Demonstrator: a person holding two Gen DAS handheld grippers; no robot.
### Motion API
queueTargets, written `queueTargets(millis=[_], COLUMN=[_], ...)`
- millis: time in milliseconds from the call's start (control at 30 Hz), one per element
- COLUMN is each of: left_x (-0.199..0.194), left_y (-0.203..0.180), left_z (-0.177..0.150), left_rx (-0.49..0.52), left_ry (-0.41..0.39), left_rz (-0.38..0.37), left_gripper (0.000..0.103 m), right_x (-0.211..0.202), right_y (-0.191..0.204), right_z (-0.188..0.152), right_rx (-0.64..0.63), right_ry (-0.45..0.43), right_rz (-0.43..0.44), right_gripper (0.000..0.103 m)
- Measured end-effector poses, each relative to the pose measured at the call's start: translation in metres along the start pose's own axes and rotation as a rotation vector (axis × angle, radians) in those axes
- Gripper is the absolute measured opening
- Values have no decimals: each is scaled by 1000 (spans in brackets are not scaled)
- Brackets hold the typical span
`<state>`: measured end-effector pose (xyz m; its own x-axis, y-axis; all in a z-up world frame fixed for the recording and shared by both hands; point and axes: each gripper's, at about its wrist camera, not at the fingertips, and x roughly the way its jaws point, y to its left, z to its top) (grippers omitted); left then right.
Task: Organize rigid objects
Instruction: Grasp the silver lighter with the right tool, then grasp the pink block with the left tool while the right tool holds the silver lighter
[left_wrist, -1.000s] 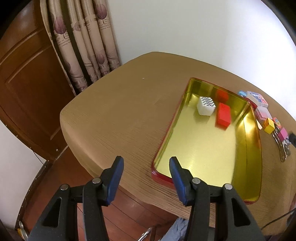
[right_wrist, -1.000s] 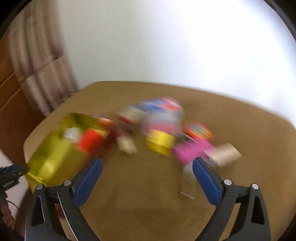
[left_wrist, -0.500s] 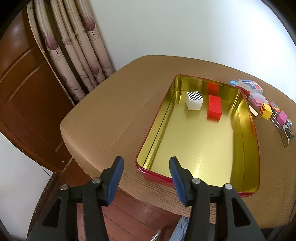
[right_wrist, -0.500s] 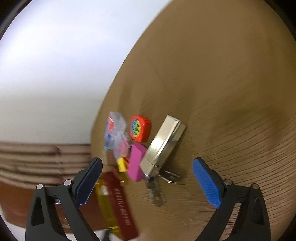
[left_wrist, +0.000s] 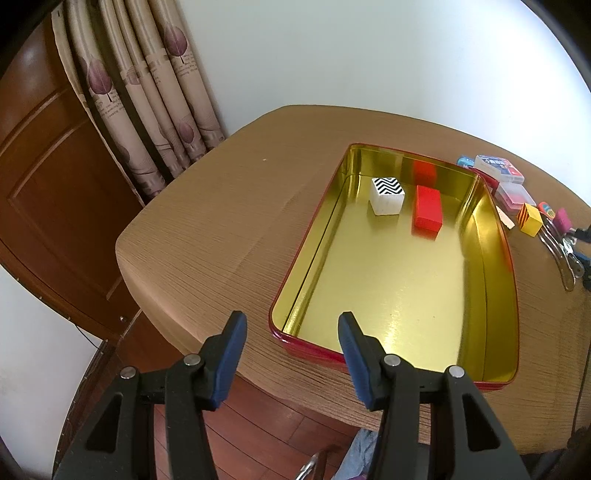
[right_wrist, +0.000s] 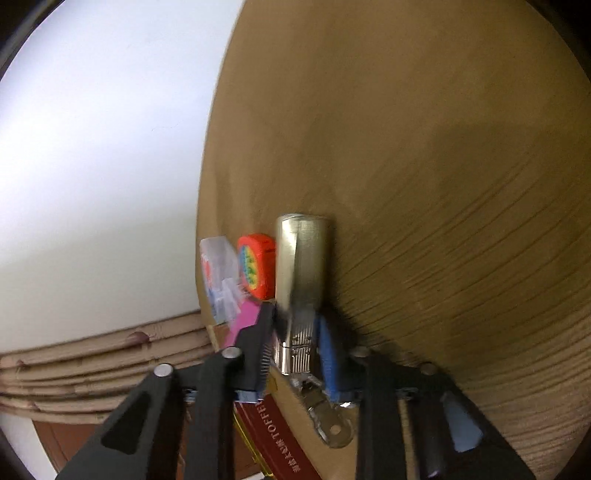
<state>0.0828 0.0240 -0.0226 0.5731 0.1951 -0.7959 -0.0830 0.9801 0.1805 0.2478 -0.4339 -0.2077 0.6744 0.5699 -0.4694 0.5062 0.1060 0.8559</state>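
Observation:
In the left wrist view a red-rimmed gold tin tray (left_wrist: 295, 280) lies on the tan table and holds a white block with black zigzags (left_wrist: 386, 195) and a red block (left_wrist: 427, 209). My left gripper (left_wrist: 291, 334) is open and empty above the tray's near corner. In the right wrist view, rolled sideways, my right gripper (right_wrist: 293, 326) is shut on a silver metal lighter (right_wrist: 301, 266) that lies on the table. An orange tape measure (right_wrist: 255, 269), a pink block (right_wrist: 245, 314) and clear plastic boxes (right_wrist: 218, 269) lie beside it.
Right of the tray lie clear boxes (left_wrist: 498, 168), a yellow striped cube (left_wrist: 530, 219), a pink block (left_wrist: 562, 218) and keys (left_wrist: 561, 254). A key (right_wrist: 328, 417) lies under my right gripper. Curtains (left_wrist: 147, 103) and a wooden door (left_wrist: 48, 177) stand left.
My right gripper has moved in on the silver lighter and closed on it; it was wide open before. The left gripper has stayed open, drifting slightly over the tray's near corner.

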Motion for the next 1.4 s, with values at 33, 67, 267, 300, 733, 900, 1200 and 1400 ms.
queueTargets(millis=[33,67,267,300,733,900,1200,1400], left_x=[0,0,-3,-7,-80,-96,-36,3], left_y=[0,0,0,-1,-62,-167,-312,-357], left_z=[0,0,1,2,51,95,134,139], left_rx=[0,-1,-2,0,111,317,485,545], left_ry=[0,0,-11,-23,-109,-73,121,184], left_rz=[0,0,12,17,-374,-538,-501,-381], left_gripper=[53,53,53,53,54,55,55,55], right_x=[-1,-4,-31,-40,-131,-150,-164,-160], right_y=[-1,1,6,8,20,4,-13,-19], right_z=[1,0,1,-1,-50,-49,-44,-39], right_rx=[-2,-23,-126,-153,-774,-868,-914,-917], right_ry=[-3,-10,-41,-47,-265,-290,-304,-308], right_rz=[1,-10,-28,-29,-561,-651,-647,-625], right_gripper=[20,19,19,19,19,19,19,19])
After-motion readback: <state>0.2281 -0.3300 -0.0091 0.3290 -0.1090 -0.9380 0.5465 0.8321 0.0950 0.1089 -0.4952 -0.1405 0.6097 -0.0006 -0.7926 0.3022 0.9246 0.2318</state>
